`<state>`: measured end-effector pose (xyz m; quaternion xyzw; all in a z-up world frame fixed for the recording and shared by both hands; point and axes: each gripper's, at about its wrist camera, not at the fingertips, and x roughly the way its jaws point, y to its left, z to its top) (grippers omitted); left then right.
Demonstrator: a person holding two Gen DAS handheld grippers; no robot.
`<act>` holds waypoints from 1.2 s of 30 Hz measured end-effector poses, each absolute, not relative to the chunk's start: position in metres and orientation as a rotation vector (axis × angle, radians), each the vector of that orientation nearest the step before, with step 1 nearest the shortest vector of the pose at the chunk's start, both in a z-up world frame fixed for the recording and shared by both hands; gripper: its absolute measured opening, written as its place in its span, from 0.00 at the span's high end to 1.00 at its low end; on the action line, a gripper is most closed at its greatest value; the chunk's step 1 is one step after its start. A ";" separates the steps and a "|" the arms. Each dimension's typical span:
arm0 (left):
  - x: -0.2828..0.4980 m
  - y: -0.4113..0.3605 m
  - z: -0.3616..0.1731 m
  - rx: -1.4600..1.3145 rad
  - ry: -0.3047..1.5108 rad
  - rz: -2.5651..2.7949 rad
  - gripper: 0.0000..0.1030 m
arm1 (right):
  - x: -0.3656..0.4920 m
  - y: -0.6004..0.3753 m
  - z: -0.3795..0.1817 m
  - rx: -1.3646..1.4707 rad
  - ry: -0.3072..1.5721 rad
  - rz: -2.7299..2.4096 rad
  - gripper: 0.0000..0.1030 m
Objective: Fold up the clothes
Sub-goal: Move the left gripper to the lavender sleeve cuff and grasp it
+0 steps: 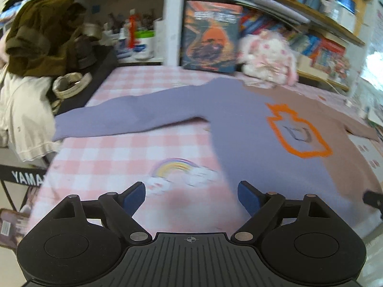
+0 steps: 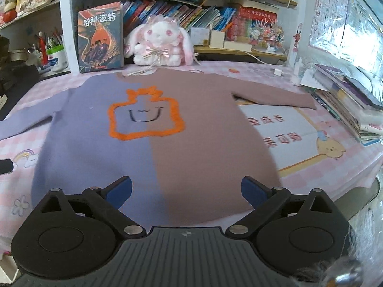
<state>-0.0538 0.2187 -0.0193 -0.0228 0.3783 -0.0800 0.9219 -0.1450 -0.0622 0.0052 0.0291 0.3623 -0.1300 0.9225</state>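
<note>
A sweater, lilac on its left half and brown on its right, lies flat and face up on the pink checked table, both sleeves spread out. An orange outlined figure with a drawn face is on its chest. In the left wrist view the sweater stretches to the right, its lilac sleeve reaching left. My left gripper is open and empty above the tablecloth beside the sweater's lower left hem. My right gripper is open and empty over the sweater's bottom hem.
A plush rabbit and an upright book stand behind the collar below bookshelves. A stack of books lies at the right edge. A heap of clothes sits on a black keyboard stand left of the table.
</note>
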 end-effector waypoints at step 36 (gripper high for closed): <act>0.073 0.415 -0.092 -0.852 0.719 0.268 0.65 | -0.114 -0.041 0.009 -0.024 0.822 -0.415 0.05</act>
